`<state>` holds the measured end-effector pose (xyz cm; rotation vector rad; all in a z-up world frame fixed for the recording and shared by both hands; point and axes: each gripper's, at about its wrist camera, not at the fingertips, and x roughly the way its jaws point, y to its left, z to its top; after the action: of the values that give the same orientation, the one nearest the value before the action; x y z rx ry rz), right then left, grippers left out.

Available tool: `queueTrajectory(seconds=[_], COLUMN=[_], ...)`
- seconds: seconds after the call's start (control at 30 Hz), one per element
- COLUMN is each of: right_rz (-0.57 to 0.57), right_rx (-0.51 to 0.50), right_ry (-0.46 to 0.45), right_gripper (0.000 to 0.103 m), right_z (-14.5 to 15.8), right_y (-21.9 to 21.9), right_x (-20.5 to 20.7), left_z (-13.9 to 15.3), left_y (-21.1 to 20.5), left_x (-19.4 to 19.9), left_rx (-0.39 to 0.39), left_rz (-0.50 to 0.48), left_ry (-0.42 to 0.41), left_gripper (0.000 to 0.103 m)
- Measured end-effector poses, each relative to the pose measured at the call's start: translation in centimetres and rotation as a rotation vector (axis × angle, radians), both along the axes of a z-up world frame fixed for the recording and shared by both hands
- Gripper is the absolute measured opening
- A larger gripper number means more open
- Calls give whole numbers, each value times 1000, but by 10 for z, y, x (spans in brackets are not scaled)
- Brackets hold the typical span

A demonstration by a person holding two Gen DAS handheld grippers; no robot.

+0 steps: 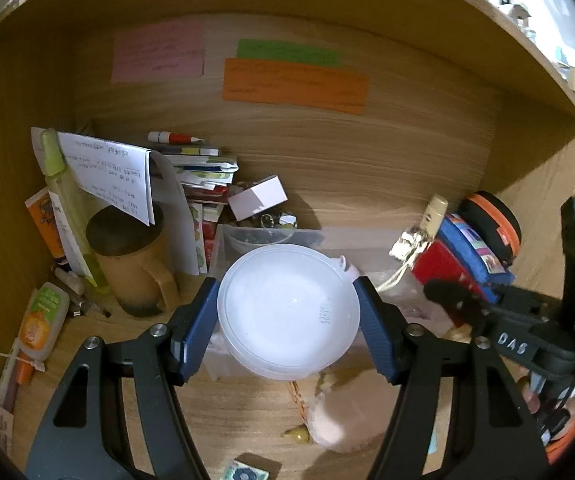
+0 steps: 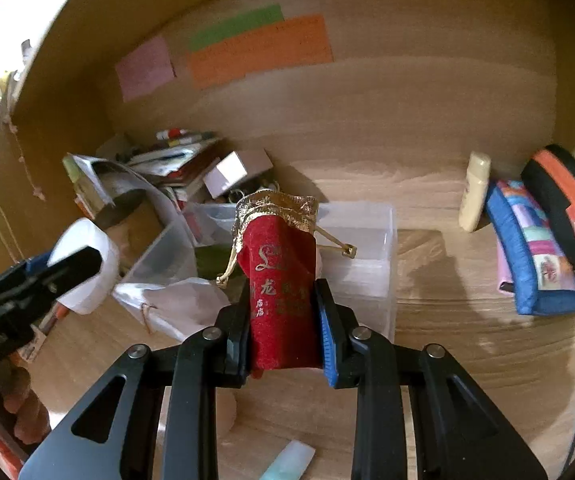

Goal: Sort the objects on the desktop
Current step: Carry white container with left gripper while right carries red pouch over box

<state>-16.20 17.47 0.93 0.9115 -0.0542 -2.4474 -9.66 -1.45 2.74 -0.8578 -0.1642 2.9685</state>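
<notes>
My left gripper (image 1: 287, 312) is shut on a round translucent white plastic container (image 1: 289, 310), held above the desk in front of a clear plastic storage box (image 1: 271, 236). The container also shows at the left of the right wrist view (image 2: 87, 264). My right gripper (image 2: 281, 308) is shut on a red velvet drawstring pouch (image 2: 277, 272) with a gold top, held over the clear box (image 2: 363, 256). The pouch shows at the right of the left wrist view (image 1: 435, 260).
A brown mug (image 1: 135, 264), papers, a green spray bottle (image 1: 67, 196) and a book stack (image 1: 203, 172) crowd the back left. A blue pencil case (image 2: 535, 248), an orange-black round case (image 2: 567, 204) and a cream tube (image 2: 475, 192) lie right. A white pouch (image 2: 171, 304) lies beside the box.
</notes>
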Motion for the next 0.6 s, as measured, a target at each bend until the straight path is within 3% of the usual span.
queueTrajectory(seconds=[0.27, 0.6], right_rz=[0, -28], right_rx=[-22, 16], right_ry=[-85, -89], right_gripper=[24, 24], right_z=[-25, -33], right_y=[-11, -12], right_x=[-20, -24], left_z=[-19, -41], left_y=[-4, -8], left_x=[-36, -57], left_rx=[7, 20], left_rz=[25, 29], left_ry=[-62, -124], left_gripper=[67, 64])
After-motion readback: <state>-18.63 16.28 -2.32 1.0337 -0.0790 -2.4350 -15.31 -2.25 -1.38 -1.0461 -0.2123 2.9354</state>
